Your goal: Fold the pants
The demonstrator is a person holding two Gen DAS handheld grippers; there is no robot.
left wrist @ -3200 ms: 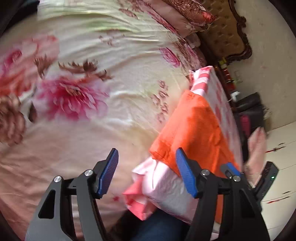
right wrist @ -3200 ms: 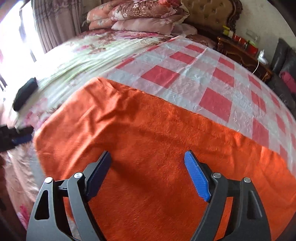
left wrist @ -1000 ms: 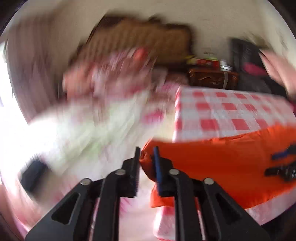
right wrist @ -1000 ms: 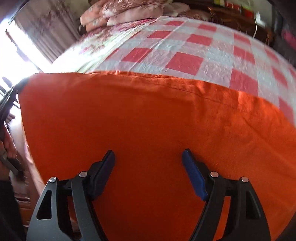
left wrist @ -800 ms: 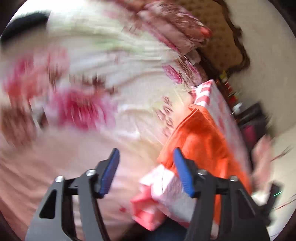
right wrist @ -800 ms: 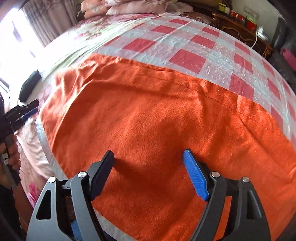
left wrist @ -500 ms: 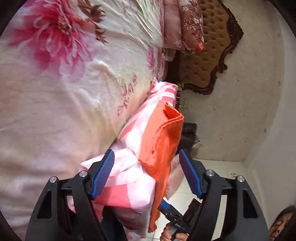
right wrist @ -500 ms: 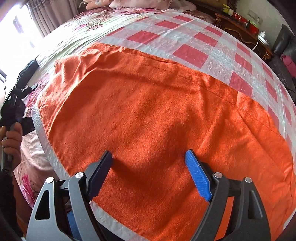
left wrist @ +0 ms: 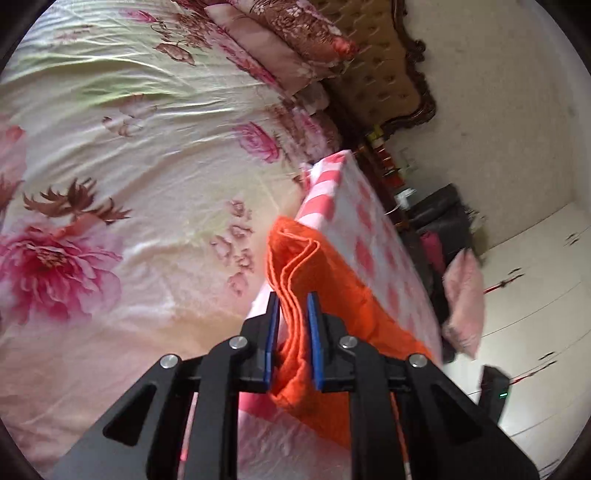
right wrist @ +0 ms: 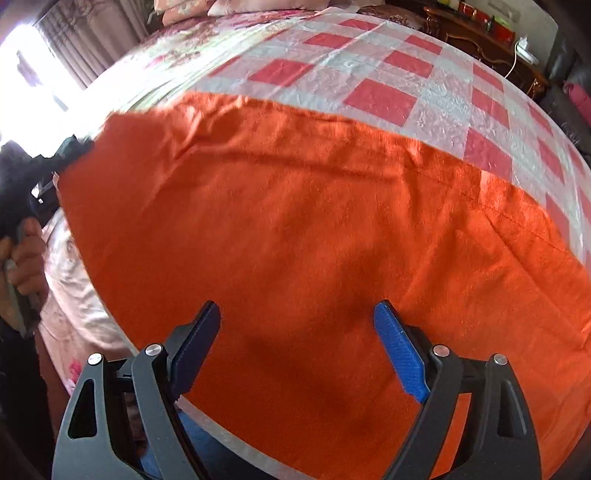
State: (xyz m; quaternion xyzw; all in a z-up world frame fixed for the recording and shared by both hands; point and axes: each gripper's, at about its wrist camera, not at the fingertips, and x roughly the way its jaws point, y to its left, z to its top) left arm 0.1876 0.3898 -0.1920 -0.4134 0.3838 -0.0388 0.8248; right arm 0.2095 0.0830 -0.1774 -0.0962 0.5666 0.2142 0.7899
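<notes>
Orange, fleecy cloth: the pants (right wrist: pixel 314 229) lie spread flat on a red-and-white checked cloth (right wrist: pixel 373 66), which covers the near part of a bed (left wrist: pixel 129 155). The pants take up the near portion of the checked cloth, and their near edge lies close to the cloth's near border. Their far edge is a straight hem against the checks. Seen from the left wrist, the end of the pants (left wrist: pixel 299 266) shows several stacked layers, bunched and raised off the checked cloth (left wrist: pixel 365 221).

No containers are in view.

Left gripper (left wrist: pixel 291 306): it comes in at the end of the pants, angled downward. Its jaws are closing at a narrow gap, with the layered orange edge between the blue pads, which press on it from both sides. In the right wrist view the left hand (right wrist: pixel 22 254) is wrapped around the gripper handle, at the left corner of the pants.

Right gripper (right wrist: pixel 297 321): it points steeply down over the near middle of the pants. Its jaws stand wide and grip nothing; whether their tips touch the cloth cannot be told.

Beyond the checked cloth the bed carries a floral sheet (left wrist: pixel 110 184), stacked pillows (left wrist: pixel 295 33) and a tufted headboard (left wrist: pixel 380 77).
</notes>
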